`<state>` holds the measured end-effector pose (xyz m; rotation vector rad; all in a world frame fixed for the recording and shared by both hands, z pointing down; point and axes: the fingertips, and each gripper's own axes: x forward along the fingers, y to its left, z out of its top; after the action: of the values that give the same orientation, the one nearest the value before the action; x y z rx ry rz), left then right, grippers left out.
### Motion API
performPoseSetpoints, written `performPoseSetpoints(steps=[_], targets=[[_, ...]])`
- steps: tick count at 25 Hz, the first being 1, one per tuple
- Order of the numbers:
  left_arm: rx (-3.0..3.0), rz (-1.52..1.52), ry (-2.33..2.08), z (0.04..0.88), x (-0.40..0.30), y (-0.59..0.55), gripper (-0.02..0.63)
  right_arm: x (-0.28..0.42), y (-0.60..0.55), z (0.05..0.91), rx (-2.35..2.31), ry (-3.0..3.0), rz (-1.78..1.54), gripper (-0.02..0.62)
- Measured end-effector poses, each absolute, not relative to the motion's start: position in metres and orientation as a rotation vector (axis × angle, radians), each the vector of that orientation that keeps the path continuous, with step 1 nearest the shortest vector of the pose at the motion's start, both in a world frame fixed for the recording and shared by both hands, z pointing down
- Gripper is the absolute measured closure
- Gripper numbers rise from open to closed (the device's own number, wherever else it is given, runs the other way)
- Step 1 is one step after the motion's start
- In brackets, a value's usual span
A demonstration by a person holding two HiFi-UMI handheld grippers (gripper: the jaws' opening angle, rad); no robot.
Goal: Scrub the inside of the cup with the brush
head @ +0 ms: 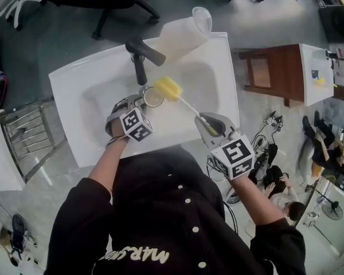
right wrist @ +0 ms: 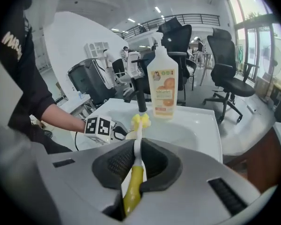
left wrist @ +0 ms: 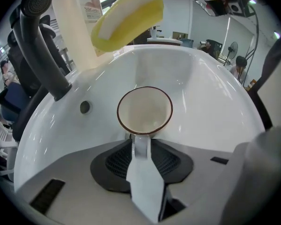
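Observation:
A white cup [head: 153, 97] with a brown rim stands in the white sink [head: 218, 96], mouth up and empty [left wrist: 144, 110]. My left gripper [head: 142, 99] is at its near side. The cup's white handle [left wrist: 140, 146] lies between the jaws of the left gripper [left wrist: 143, 149], which stand slightly apart from it. The brush's yellow sponge head [head: 168, 88] hovers just above and to the right of the cup [left wrist: 127, 18], outside its mouth. My right gripper [head: 209, 125] is shut on the brush's yellow handle [right wrist: 132, 186], raised over the sink's near right edge.
A black faucet [head: 142, 56] arches over the basin behind the cup. A soap bottle [head: 180, 36] stands at the sink's back right corner. A wooden cabinet [head: 272, 73] is to the right, a metal rack [head: 26, 136] to the left, and office chairs behind.

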<state>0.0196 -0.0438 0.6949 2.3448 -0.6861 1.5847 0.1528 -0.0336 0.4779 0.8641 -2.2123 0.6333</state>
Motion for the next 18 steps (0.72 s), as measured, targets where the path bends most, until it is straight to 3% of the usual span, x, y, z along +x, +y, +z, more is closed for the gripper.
performPoseSetpoints(steps=[2,9,18], targets=[[2.344,1.563,-0.687,0.690,0.019,-0.045,0.402,0.155,-0.031,0.475,0.874,-2.226,0.592,0.548],[2.393,1.553,-0.786,0.645,0.004,-0.047,0.397,0.161,-0.021,0.463,0.946,-2.305,0.553,0.548],[2.565,1.324,-1.095,0.529,-0.004,-0.066,0.539,0.169,-0.024,0.426,1.108,-2.418,0.482,0.548]])
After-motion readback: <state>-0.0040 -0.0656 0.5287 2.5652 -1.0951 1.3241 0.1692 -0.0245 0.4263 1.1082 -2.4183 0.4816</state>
